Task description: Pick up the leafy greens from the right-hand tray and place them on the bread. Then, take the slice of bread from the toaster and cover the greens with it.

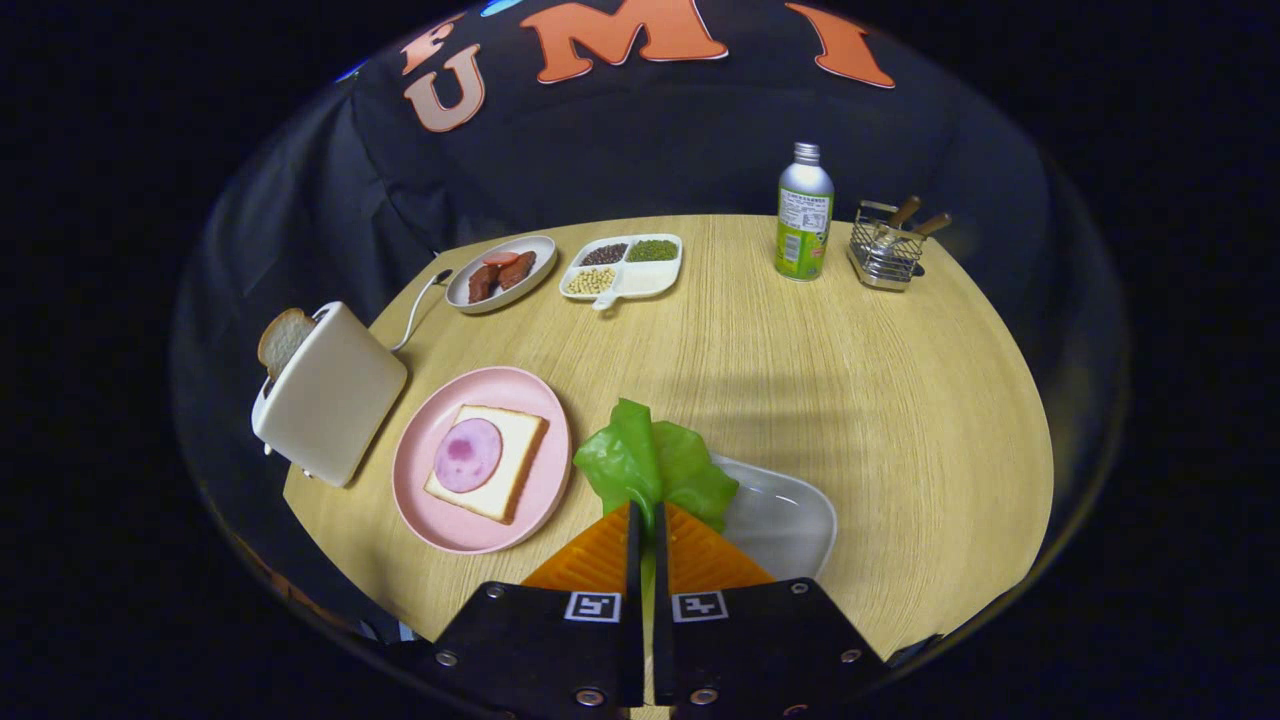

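My gripper (646, 512) is shut on the leafy greens (652, 462), which stick out ahead of the fingertips, lifted over the left end of the white tray (790, 520). Left of the fingers a pink plate (430, 505) carries a slice of bread (505, 455) topped with a round slice of ham (467, 454). Further left stands a cream toaster (330, 395) with another slice of bread (284, 338) poking out of its slot.
At the back of the wooden table (800, 370) are an oval dish of sausage pieces (500, 272), a divided tray of beans (622, 266), a green-labelled bottle (803, 213) and a wire basket (885, 250) with utensils. The toaster's cord (418, 305) trails toward the dish.
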The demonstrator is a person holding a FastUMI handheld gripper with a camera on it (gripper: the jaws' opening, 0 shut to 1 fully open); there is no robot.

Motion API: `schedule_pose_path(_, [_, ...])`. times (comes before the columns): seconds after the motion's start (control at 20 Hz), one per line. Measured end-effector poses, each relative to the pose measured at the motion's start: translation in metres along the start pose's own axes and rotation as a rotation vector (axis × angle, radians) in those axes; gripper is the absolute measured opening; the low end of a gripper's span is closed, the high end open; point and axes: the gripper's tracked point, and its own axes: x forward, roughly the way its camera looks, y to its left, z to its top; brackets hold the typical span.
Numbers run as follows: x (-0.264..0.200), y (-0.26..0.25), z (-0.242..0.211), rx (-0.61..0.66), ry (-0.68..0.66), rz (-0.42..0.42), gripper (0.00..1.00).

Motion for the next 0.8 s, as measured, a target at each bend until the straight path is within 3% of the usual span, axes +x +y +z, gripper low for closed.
schedule_pose_path(0.4, [0.009,0.064,0.019,-0.049,-0.031,0.123,0.04])
schedule_pose_path(0.8, [0.020,0.098,0.035,-0.081,-0.040,0.162,0.04])
